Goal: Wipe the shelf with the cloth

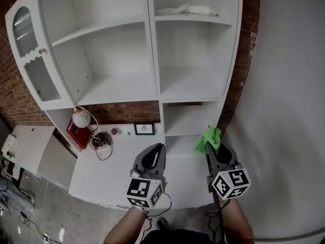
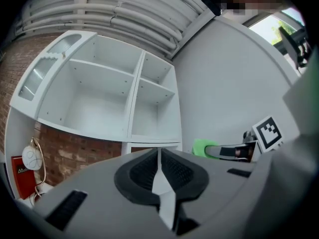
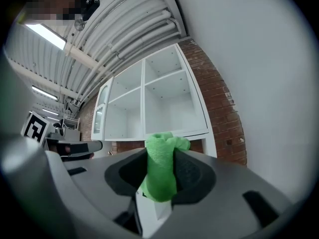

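My right gripper (image 3: 160,156) is clamped on the green cloth (image 3: 159,168): the jaws pinch it in the middle, a bunched end sticks up past the tips and the rest hangs down between them. From my head view the cloth sits at the tip of that gripper, over the right end of the white desk (image 1: 101,179) and just in front of the low right compartment of the white shelf (image 1: 119,88); I can't tell whether it touches the shelf there. My left gripper (image 2: 158,154) is closed with nothing in it, its two dark pads pressed together so only a thin seam shows. It hovers over the desk just beside the right one, both pointing at the shelf. The shelf is a tall unit against a brick wall (image 1: 129,111), with open compartments side by side, and a door (image 1: 31,52) with a glass panel swung open at its left edge. Up in the top right compartment a crumpled white rag (image 1: 185,8) lies on the board. At the back of the desk, under the left compartments, there's a small picture frame (image 1: 144,129) standing against the brick, a coil of cable (image 1: 102,139) to its left, a round white lamp (image 1: 81,118) and a red box (image 1: 77,134) near the desk's left edge.
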The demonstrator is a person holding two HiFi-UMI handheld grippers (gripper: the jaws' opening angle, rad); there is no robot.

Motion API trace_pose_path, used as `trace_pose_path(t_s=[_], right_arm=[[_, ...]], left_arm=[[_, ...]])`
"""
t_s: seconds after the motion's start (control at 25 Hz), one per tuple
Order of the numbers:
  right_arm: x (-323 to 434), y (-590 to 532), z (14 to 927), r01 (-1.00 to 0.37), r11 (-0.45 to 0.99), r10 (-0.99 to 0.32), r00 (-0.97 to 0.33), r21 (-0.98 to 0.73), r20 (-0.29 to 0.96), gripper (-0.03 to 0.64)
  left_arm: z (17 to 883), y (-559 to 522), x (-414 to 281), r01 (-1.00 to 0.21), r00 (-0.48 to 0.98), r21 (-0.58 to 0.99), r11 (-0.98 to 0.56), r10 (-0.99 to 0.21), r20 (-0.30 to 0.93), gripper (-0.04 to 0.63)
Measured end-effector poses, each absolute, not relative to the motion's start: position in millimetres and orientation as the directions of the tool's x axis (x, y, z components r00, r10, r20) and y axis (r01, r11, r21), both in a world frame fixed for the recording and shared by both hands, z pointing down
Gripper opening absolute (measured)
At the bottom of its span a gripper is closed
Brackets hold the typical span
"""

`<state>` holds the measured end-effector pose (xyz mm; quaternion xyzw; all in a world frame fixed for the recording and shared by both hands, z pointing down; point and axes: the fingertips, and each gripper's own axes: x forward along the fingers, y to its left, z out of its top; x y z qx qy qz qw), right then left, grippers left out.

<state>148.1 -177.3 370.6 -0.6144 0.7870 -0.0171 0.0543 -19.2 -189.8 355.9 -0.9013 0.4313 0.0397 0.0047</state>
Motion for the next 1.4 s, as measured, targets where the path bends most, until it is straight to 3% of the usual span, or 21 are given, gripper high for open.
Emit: trace_pose_path(t_s=[0.2, 0.68, 1.04, 1.4], right_arm=[[127.3, -218.9, 378.3, -0.957, 0.255, -0.966, -0.246, -0.137, -0.074, 0.135], [116.6, -299.3, 414.8, -0.926, 0.361, -0.930, -0.367, -0.110, 0.035, 0.135], [89.6, -420.7, 485.5, -0.893, 0.380, -0.881, -0.429, -0.239, 0.201, 0.130], [64.5, -519.9, 522.8, -0.903, 0.422, -0.809, -0.413, -0.077, 0.417, 0.129]], left_arm=[[368.6, -233.4, -29.6, -0.764, 0.642, 0.047, -0.644, -0.765, -0.050, 0.020], [380.3, -267.8, -13.4, -0.804, 0.589, 0.074, -0.590, -0.808, -0.032, 0.020], [415.0, -267.4, -41.7, -0.845, 0.530, 0.114, -0.522, -0.847, 0.049, 0.019], [428.1, -270.6, -75.2, -0.890, 0.453, 0.098, -0.446, -0.888, 0.081, 0.018]])
